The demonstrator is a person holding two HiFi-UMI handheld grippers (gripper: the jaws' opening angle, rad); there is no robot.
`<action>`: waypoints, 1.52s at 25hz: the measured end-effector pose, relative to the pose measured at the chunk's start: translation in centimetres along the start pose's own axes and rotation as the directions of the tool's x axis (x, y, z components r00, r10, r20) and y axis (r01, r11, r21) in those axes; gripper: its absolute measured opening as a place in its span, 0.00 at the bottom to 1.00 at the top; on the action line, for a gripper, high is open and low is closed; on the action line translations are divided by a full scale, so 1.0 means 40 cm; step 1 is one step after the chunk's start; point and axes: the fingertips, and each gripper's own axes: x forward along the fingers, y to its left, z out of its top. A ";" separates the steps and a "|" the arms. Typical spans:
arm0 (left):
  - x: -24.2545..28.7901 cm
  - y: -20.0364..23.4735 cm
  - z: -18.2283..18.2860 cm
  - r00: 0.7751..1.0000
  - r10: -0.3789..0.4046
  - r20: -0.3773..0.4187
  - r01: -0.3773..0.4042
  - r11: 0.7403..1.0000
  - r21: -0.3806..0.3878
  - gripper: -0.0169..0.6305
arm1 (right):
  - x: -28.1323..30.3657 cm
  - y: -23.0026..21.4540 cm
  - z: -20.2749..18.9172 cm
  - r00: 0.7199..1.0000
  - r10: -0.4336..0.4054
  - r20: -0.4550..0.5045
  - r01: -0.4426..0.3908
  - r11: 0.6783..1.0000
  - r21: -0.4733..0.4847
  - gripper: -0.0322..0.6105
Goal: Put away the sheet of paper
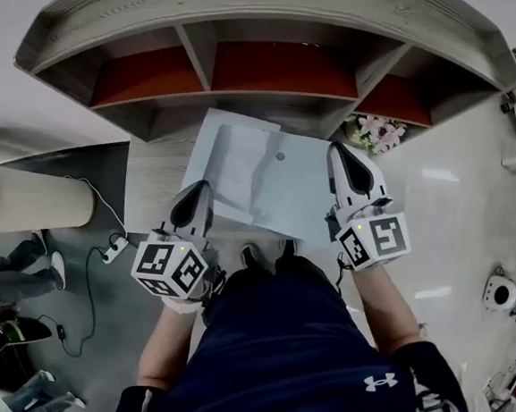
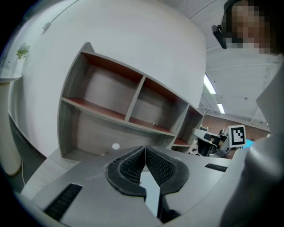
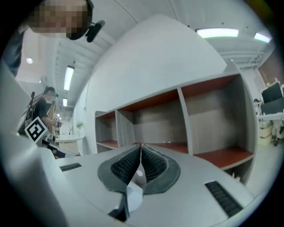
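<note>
Holding the sheet of paper (image 1: 269, 179) up with both my tools, I stand facing the shelf (image 1: 255, 30). My left gripper (image 1: 195, 202) is shut tight on the paper's left edge, near the corner closest to me. The paper stretches between my two tools, in front of the shelf's middle box. My right gripper (image 1: 344, 163) is shut tight on the paper's right edge, near the far corner. Pink flowers (image 1: 379, 132) sit just past that tool, by the shelf's right end.
</note>
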 end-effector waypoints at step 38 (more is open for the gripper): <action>-0.042 -0.133 0.112 0.981 0.065 0.184 -0.128 0.927 0.352 0.05 | -0.037 0.076 0.088 0.987 0.127 0.097 -0.107 0.976 -0.189 0.08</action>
